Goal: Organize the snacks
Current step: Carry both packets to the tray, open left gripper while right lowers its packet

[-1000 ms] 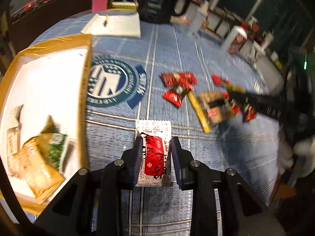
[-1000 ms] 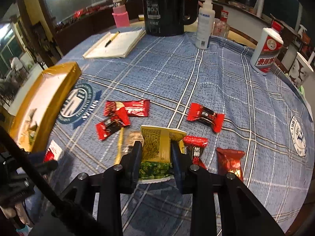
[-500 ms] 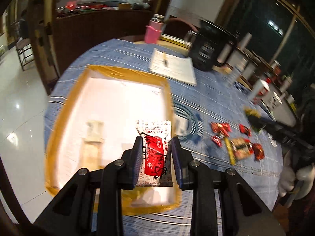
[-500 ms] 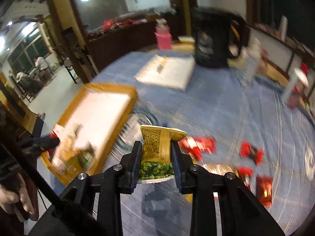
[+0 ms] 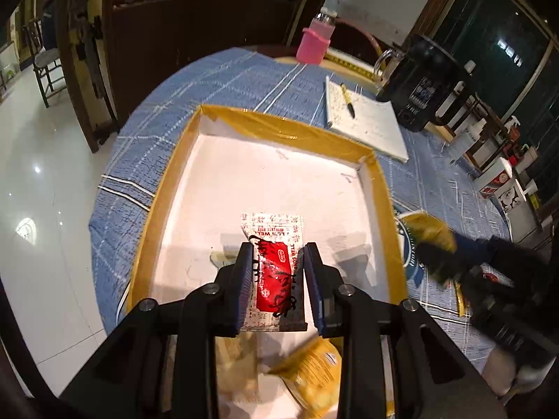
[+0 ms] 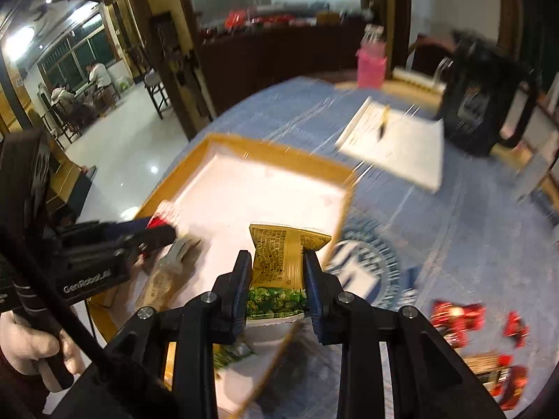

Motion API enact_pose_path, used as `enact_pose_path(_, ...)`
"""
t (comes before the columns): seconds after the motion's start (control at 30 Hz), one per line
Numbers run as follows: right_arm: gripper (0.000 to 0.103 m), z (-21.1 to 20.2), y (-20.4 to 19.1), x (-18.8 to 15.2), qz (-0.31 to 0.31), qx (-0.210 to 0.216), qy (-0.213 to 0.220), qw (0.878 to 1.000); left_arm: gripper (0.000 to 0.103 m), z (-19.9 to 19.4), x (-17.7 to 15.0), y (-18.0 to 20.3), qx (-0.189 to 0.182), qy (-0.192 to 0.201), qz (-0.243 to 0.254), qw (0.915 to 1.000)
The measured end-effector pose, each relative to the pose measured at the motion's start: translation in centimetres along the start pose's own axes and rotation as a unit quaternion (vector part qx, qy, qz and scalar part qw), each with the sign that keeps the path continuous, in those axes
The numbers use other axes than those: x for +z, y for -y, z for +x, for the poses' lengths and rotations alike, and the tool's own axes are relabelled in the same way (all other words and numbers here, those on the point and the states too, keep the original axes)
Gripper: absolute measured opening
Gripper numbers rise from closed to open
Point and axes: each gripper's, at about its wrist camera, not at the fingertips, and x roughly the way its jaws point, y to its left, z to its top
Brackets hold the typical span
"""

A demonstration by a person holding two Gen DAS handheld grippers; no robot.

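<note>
Below both grippers — left gripper (image 5: pixel 278 272) pinching a red-and-white packet (image 5: pixel 274 272), right gripper (image 6: pixel 278 279) pinching a green-and-yellow packet (image 6: pixel 279 262) — the tray (image 5: pixel 279 122) holds few snacks; red packets (image 6: pixel 457 317) remain on the table.

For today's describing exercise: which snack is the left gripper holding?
Find the shallow yellow-rimmed white tray on the blue checked tablecloth. Above it, the left gripper clamps a flat white packet with a red label; the packets lying beneath are yellow.

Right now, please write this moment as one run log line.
left gripper: holds red packet | right gripper: holds pea packet | both over tray
</note>
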Motion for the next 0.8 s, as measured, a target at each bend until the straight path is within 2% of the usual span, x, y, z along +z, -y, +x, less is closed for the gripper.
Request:
enact_pose_path(0.2,0.030,3.4,-0.6,0.0,0.016,0.006,-0.026,1.000,0.031,2.5,0.9,-1.0,0.000,-0.025,-0.001,0.9997)
enact_pose_path(0.57,0.030,4.5,-1.2,-0.8,0.029,0.009,-0.042,0.999,0.033,3.3,1.3,-2.0,-0.025,-0.037,-0.027,0.9986)
enact_pose_path(0.6,0.031,4.6,-1.3,-0.8,0.029,0.010,-0.042,0.999,0.034,3.2,1.3,-2.1,-0.026,-0.038,-0.029,0.9985)
enact_pose_path(0.73,0.032,4.0,-1.1,-0.8,0.038,0.014,-0.029,0.999,0.053,2.8,1.3,-2.6,-0.031,-0.042,-0.050,0.9974)
enact_pose_path(0.8,0.033,3.4,-0.9,-0.7,0.045,0.016,-0.022,0.999,0.057,2.4,1.3,-2.6,-0.028,-0.044,-0.063,0.9967)
